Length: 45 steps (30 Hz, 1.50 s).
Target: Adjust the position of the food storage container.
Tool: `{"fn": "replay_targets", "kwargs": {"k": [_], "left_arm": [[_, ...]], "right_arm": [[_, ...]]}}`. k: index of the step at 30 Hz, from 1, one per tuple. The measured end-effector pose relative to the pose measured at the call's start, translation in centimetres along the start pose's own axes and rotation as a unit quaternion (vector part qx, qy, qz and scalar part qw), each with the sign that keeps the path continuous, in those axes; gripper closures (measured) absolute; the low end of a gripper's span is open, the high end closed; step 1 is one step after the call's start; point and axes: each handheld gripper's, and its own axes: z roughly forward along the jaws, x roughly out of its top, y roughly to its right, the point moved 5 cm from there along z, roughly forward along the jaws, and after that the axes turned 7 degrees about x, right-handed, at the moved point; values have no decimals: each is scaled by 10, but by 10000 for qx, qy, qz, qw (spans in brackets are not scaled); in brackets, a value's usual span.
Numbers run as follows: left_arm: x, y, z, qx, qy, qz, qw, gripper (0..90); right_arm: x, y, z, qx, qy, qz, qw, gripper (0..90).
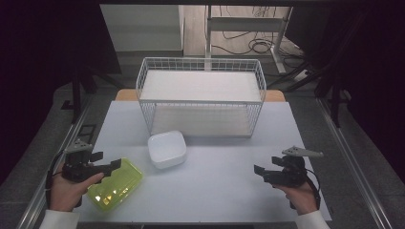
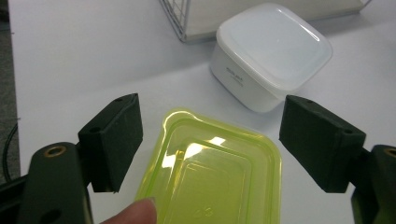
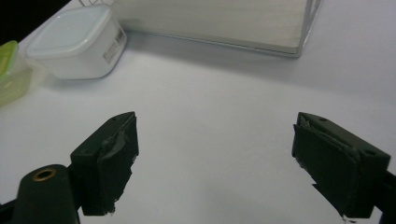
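A translucent yellow-green lidded box (image 1: 116, 184) lies at the table's front left. My left gripper (image 1: 109, 162) hovers just over its near-left part, jaws wide open; in the left gripper view the green box (image 2: 212, 175) sits below and between the open jaws, untouched. A white square lidded container (image 1: 166, 149) stands in the middle, just beyond the green box (image 2: 268, 53). My right gripper (image 1: 259, 172) is held open over bare table at the front right, nothing between its jaws (image 3: 212, 163). The white container (image 3: 74, 42) shows at that view's upper left.
A white wire basket (image 1: 200, 98) with a two-level white shelf inside stands at the table's back centre. The table's edges (image 1: 305, 143) are close on both sides, with metal rails on the floor alongside. Cables lie on the floor beyond.
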Motion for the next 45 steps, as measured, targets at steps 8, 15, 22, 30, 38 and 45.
{"fn": "replay_targets", "kwargs": {"k": [8, 15, 22, 30, 38, 45], "left_arm": [[4, 6, 3, -11, -34, 105, 9999, 211], [10, 8, 4, 18, -42, 130, 9999, 237], [8, 11, -4, 17, -22, 221, 9998, 245], [9, 6, -16, 21, 68, 160, 9998, 258], [12, -2, -13, 98, -42, 80, 9999, 312], [19, -8, -4, 97, -273, 101, 9995, 346]], "right_arm": [[-9, -1, 2, -81, -225, -109, 9997, 148], [-15, 1, 6, -140, -391, -142, 9990, 149], [-15, 2, 12, -158, -505, -146, 9985, 157], [-15, -3, 8, -234, -460, -161, 9985, 167], [-15, 0, 13, -153, -548, -125, 9983, 182], [-18, 1, 4, -210, -483, -81, 9986, 185]]}}
